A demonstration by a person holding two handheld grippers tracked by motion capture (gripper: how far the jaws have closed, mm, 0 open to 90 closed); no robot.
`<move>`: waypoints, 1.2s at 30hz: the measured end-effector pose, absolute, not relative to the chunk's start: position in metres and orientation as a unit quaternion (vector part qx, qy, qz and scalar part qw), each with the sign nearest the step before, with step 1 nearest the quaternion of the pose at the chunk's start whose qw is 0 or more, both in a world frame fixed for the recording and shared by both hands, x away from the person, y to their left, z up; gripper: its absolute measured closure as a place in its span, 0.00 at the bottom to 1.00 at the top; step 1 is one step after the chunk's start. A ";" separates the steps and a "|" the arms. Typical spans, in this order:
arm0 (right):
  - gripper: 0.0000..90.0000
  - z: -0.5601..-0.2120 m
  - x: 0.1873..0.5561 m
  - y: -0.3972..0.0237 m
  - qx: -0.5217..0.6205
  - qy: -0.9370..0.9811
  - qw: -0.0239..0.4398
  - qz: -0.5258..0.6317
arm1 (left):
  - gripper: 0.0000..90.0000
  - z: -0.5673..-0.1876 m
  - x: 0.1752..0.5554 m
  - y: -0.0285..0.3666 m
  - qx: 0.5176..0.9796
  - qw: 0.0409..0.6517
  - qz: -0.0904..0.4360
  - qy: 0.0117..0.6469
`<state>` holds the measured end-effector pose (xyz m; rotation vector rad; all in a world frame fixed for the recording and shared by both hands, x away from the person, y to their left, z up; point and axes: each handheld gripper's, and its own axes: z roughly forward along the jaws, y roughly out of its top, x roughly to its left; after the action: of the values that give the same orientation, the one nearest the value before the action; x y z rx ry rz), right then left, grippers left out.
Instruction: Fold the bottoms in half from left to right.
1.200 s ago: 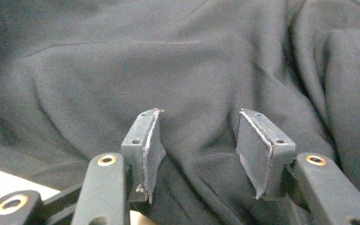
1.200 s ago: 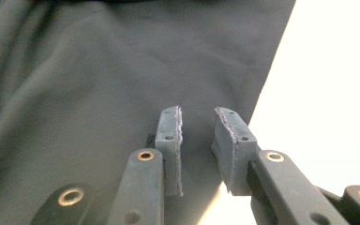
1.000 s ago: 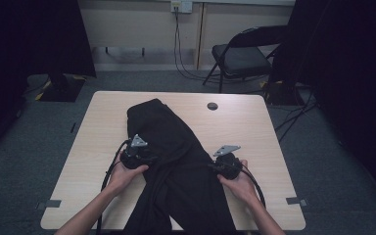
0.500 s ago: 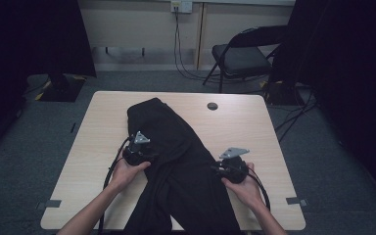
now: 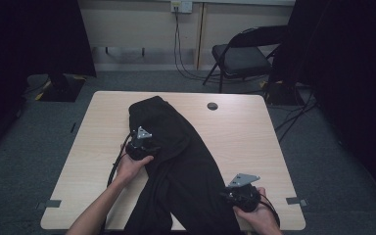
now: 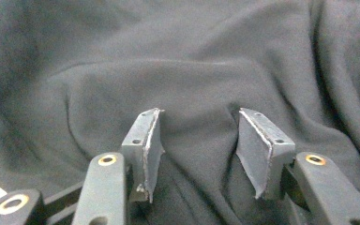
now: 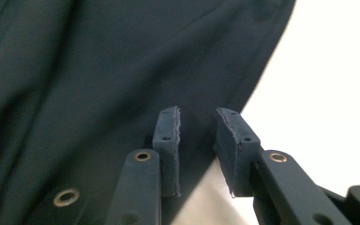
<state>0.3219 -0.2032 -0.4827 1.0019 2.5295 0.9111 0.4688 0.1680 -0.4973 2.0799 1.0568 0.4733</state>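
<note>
Black pants (image 5: pixel 181 161) sprawled across the tabletop (image 5: pixel 245 132), tongs on both sides.

Dark, soft, wrinkly fabric, bunched into a ridge between the left tongs (image 6: pixel 199 140), which stand released around it. The right tongs (image 7: pixel 197 145) have been opening, gapped over the garment's edge, pinching nothing. The near end is cut off by the frame. Beyond both tongs: a cable hole (image 5: pixel 212 105) and a folding chair (image 5: pixel 247 54).

A black garment (image 5: pixel 181 161) of soft, matte fabric is lying spread diagonally across the light wooden table (image 5: pixel 245 132); its far end is bunching into folds; its near end is hanging over the table's front edge.
</note>
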 end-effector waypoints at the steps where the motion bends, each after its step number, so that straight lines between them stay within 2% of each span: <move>1: 0.78 -0.483 0.325 -0.205 0.347 0.873 0.138 0.314 | 0.56 -0.498 0.469 0.168 0.810 0.374 0.186 0.412; 7: 0.81 -0.480 0.340 -0.220 0.359 0.872 0.203 0.265 | 0.55 -0.498 0.470 0.170 0.812 0.375 0.183 0.408; 11: 0.78 -0.473 0.339 -0.219 0.384 0.856 0.209 0.277 | 0.55 -0.498 0.469 0.170 0.812 0.378 0.181 0.407; 13: 0.75 -0.459 0.331 -0.209 0.372 0.848 0.198 0.322 | 0.55 -0.498 0.469 0.170 0.811 0.377 0.182 0.409; 17: 0.61 -0.433 0.309 -0.165 0.329 0.845 0.162 0.390 | 0.56 -0.494 0.467 0.171 0.814 0.367 0.174 0.416; 22: 0.58 -0.427 0.285 -0.095 0.261 0.863 0.097 0.421 | 0.57 -0.480 0.455 0.179 0.824 0.380 0.169 0.385; 26: 0.59 -0.440 0.275 -0.034 0.191 0.889 0.056 0.413 | 0.59 -0.478 0.450 0.186 0.825 0.389 0.165 0.375; 28: 0.58 -0.445 0.275 -0.023 0.185 0.894 0.051 0.405 | 0.59 -0.485 0.451 0.185 0.831 0.380 0.155 0.375; 32: 0.45 -0.467 0.286 0.002 0.193 0.901 0.027 0.387 | 0.58 -0.492 0.450 0.180 0.840 0.369 0.154 0.366; 33: 0.40 -0.471 0.288 0.005 0.194 0.904 0.031 0.381 | 0.58 -0.492 0.450 0.180 0.841 0.367 0.155 0.366; 36: 0.35 -0.482 0.288 0.012 0.184 0.914 0.052 0.359 | 0.57 -0.493 0.451 0.181 0.839 0.369 0.152 0.369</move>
<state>0.2877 0.0124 -0.4818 0.5590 2.7793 1.0927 0.4512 0.1811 -0.4933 2.1535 0.9467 0.3912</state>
